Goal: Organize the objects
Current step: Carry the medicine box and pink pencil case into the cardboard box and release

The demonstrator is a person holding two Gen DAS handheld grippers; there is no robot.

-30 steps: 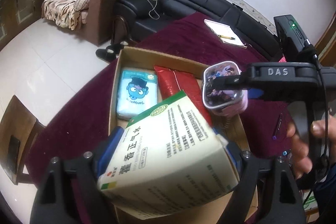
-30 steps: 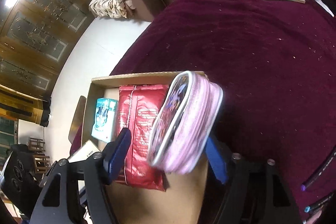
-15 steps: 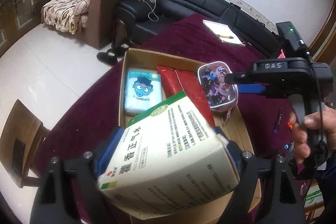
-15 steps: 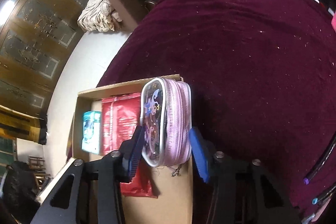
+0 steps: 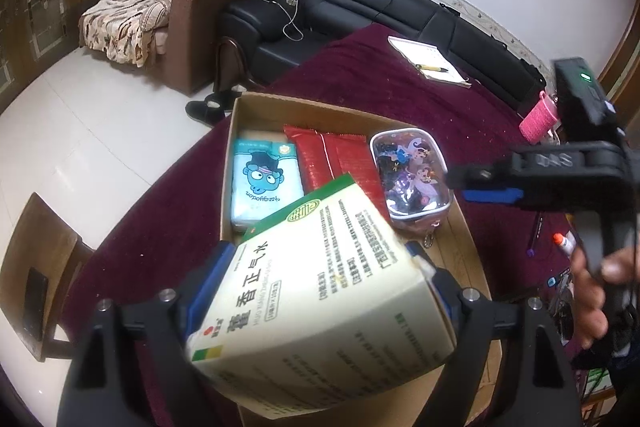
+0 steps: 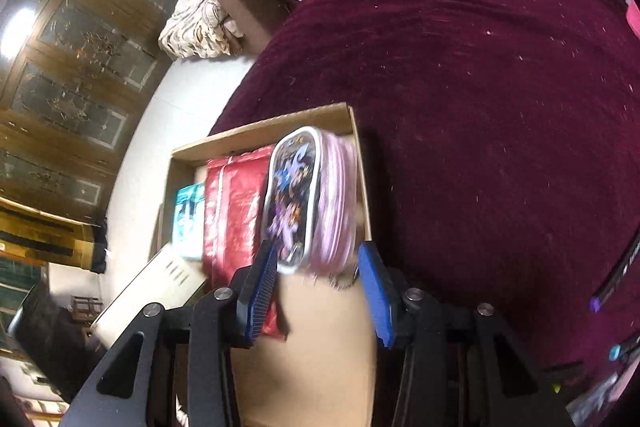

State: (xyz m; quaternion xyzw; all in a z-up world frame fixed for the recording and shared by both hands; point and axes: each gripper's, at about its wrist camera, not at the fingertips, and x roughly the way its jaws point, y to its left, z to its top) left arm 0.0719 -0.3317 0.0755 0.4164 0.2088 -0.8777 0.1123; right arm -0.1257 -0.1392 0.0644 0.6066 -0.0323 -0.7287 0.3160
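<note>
In the left wrist view, the left gripper (image 5: 320, 291) stays clamped on the cream-and-green cardboard medicine box (image 5: 320, 291), held above the near end of the shallow brown cardboard box (image 5: 256, 103). The pink cartoon-print zip pouch (image 5: 412, 179), gripped half a second ago, now lies inside along the right wall, beside the red foil packet (image 5: 332, 163) and pale blue cartoon tissue pack (image 5: 264, 183). In the right wrist view, the right gripper (image 6: 316, 291) has let go, its blue pads (image 6: 260, 283) spread just behind the pouch (image 6: 308, 195). The medicine box likely goes in next.
</note>
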